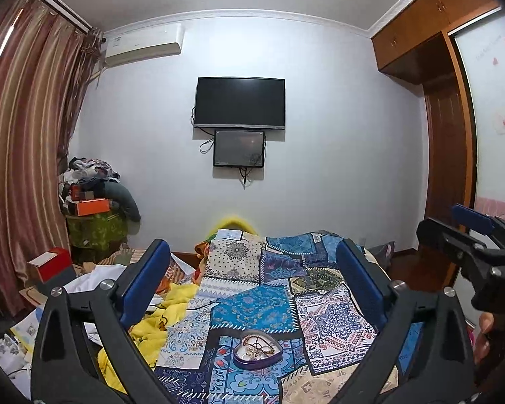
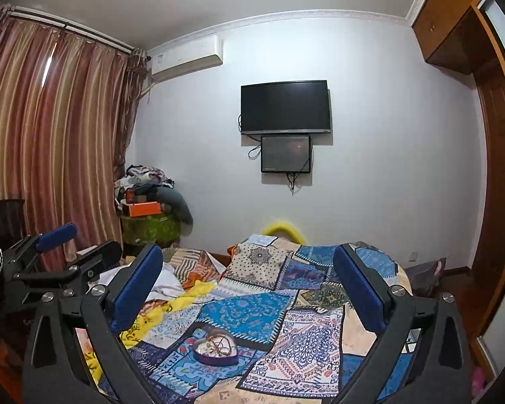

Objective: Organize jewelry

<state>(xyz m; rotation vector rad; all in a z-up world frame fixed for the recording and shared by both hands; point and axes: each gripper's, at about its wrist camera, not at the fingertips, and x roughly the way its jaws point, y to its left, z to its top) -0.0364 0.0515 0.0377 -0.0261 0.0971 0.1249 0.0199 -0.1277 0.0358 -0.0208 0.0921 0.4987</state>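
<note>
- Across the foreground of both wrist views lies a bed under a patchwork quilt (image 1: pixel 252 306) in blue, white and cream panels.
- On the far white wall hangs a dark television (image 1: pixel 239 102), with a smaller screen (image 1: pixel 239 148) mounted directly beneath it.
- Left gripper (image 1: pixel 252 286): held above the quilt, jaws spread wide, nothing between the blue pads (image 1: pixel 148 282).
- Right gripper (image 2: pixel 249 289): likewise above the quilt, jaws spread wide and empty.
- Heart-shaped box (image 1: pixel 257 350), purple-walled, sits open on the quilt near the bed's front edge, below and between each gripper's fingers, untouched.
- Jewelry (image 2: pixel 217 342): tangled chains lie inside the box.
</note>
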